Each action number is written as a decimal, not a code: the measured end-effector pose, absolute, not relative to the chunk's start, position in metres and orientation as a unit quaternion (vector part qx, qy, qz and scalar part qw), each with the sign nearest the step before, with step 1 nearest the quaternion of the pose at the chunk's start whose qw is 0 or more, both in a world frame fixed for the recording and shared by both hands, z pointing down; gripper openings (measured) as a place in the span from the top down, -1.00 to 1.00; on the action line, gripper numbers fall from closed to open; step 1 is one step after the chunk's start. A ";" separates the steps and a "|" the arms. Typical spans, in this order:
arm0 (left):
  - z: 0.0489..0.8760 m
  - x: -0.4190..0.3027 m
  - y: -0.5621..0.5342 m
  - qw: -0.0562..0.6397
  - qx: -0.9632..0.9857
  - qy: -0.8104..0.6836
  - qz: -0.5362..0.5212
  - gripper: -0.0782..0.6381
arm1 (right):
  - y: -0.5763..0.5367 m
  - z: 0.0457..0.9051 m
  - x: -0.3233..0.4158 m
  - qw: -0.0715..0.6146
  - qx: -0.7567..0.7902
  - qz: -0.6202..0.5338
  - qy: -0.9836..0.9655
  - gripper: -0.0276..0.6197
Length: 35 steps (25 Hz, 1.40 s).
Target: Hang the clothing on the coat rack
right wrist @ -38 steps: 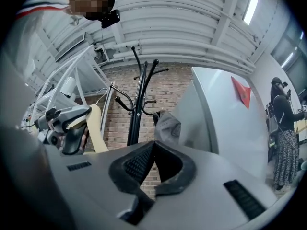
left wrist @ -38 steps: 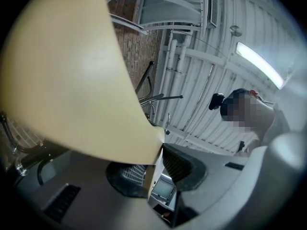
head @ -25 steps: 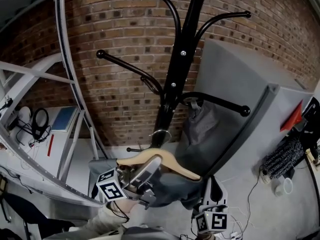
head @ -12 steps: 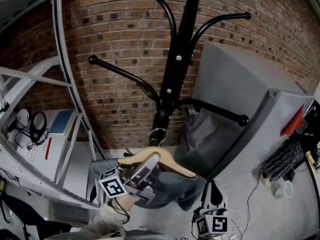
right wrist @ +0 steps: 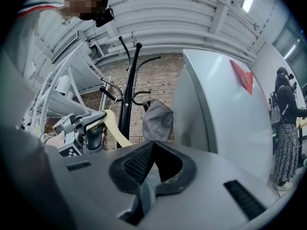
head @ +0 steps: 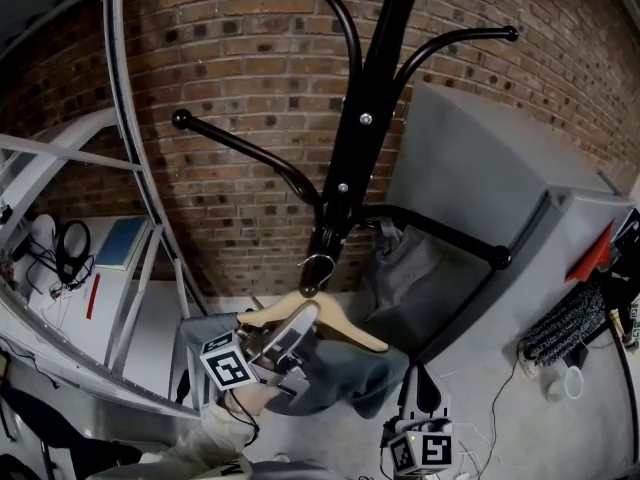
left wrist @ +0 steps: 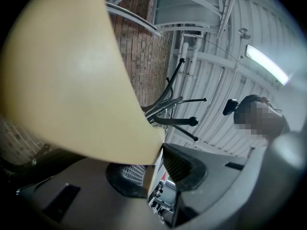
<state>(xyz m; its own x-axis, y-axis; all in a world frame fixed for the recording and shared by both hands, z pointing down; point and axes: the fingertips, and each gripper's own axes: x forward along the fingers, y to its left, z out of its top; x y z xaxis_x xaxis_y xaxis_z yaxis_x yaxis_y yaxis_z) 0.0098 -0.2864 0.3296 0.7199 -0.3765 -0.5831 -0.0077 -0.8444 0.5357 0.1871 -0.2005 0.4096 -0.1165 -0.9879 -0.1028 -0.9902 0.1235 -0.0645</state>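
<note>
My left gripper (head: 290, 340) is closed on the wooden hanger (head: 345, 330). The jaws stand rather wide because its shoulder is thick, and the grey-blue clothing (head: 340, 383) hangs free below. I hold the hanger high so that its metal hook (head: 315, 268), at 12 o'clock from my jaws, comes just beside the coat rack (head: 355, 148). The hook seems not yet on any arm; a free arm (head: 240, 146) lies at 10 o'clock. My right gripper (head: 420, 398) waits low at 5 o'clock, jaws together, empty.

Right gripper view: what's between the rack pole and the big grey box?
A grey cloth hangs there, right of the pole and against the box's left edge. The head view shows the same.
</note>
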 end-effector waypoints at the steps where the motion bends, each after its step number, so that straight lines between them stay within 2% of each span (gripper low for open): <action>1: 0.331 0.010 -0.288 0.258 0.891 -0.108 -0.358 0.52 | -0.202 0.411 0.186 0.058 -0.661 0.012 0.748 0.85; 15: 0.335 0.011 -0.301 0.260 0.887 -0.092 -0.370 0.51 | -0.212 0.421 0.179 0.046 -0.659 -0.002 0.750 0.85; 26: 0.335 0.013 -0.305 0.269 0.882 -0.085 -0.378 0.47 | -0.214 0.423 0.175 0.061 -0.655 -0.012 0.753 0.85; 35: 0.335 0.014 -0.304 0.271 0.876 -0.085 -0.389 0.46 | -0.213 0.431 0.181 0.042 -0.659 -0.017 0.751 0.85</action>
<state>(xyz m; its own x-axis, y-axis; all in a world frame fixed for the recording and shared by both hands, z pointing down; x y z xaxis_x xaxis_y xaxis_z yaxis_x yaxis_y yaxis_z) 0.0139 -0.3040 0.3350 0.6823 -0.3598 -0.6364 0.0630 -0.8383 0.5415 0.1807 -0.2133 0.4307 -0.1287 -0.9908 -0.0408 -0.9879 0.1317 -0.0821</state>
